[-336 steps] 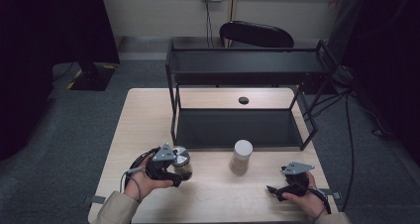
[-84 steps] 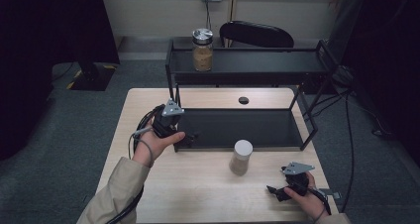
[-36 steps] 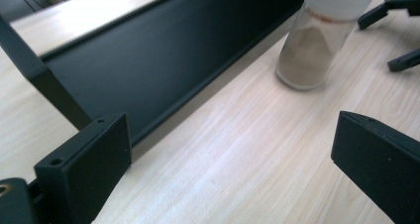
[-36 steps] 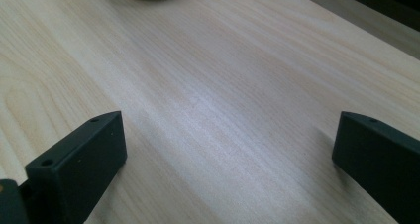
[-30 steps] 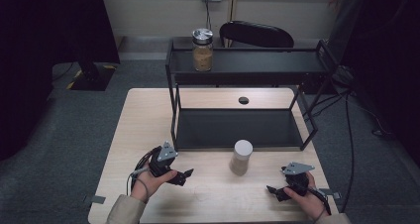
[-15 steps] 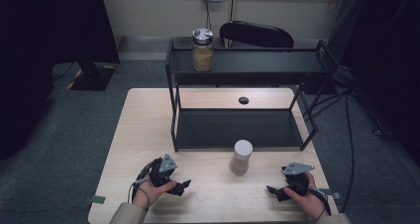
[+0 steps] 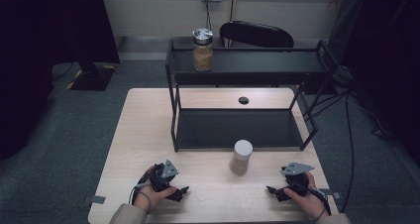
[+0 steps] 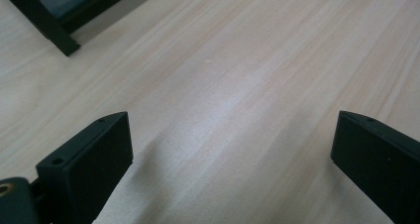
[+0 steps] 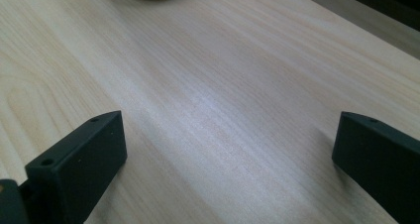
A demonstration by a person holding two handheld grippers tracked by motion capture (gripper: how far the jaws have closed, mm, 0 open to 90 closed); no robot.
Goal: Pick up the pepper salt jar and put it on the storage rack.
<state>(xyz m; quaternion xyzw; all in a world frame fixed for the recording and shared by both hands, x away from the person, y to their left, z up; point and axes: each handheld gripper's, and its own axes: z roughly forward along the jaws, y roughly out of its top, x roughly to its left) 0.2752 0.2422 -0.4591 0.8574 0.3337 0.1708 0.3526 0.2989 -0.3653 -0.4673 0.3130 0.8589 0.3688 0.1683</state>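
Moved since earlier frames: left tool [image 7: 181, 193] has come back from the rack to the lower left of the counter [image 7: 148, 120], jaws spread wide on bare wood. Right tool [image 7: 271, 190], lower right, jaws likewise wide apart, holding nothing. White-lidded jar [image 7: 241, 157] stands upright at lower centre between the two tools (nearer the right), just in front of the black rack [image 7: 173, 110]. Silver-lidded jar [image 7: 202, 49] stands on the rack's top shelf, upper centre-left.
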